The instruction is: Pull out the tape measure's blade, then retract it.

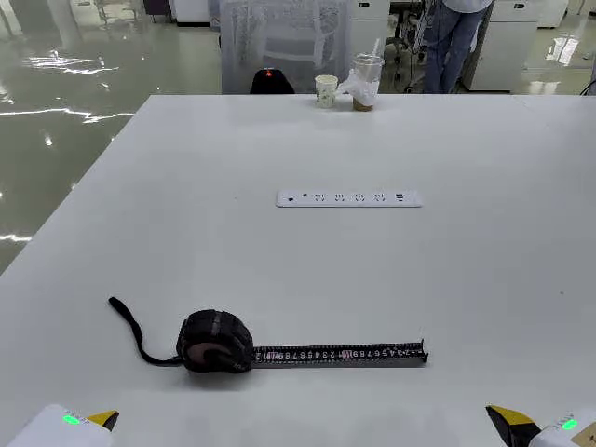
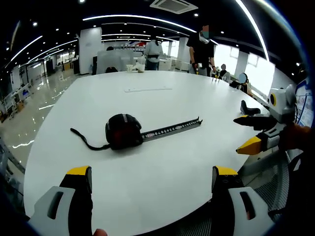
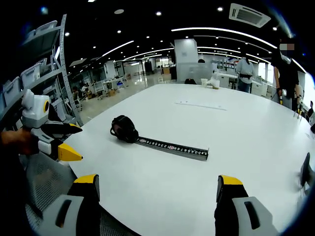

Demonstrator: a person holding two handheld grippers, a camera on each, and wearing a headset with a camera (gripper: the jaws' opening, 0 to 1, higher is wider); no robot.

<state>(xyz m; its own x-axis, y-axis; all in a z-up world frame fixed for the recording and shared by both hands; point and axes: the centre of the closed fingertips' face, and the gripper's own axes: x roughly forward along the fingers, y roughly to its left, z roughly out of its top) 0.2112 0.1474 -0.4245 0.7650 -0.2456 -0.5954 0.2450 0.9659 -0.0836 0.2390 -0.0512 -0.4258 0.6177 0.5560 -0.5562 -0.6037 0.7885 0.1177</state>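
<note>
White table [image 1: 484,279]. White power strip [image 1: 349,198] lies flat near the table centre, long side running 9 to 3 o'clock. At the far edge, 12 o'clock: paper cup [image 1: 326,90], and just beside it at 3 o'clock a clear plastic cup [image 1: 365,70] with a white bag bunched against it. Black object with red light [image 1: 270,82] at the paper cup's 9 o'clock. Mesh-backed chair [image 1: 284,37] behind. Person in jeans [image 1: 454,42] stands at 1 o'clock. Glossy floor [image 1: 65,121] at 10 o'clock.
</note>
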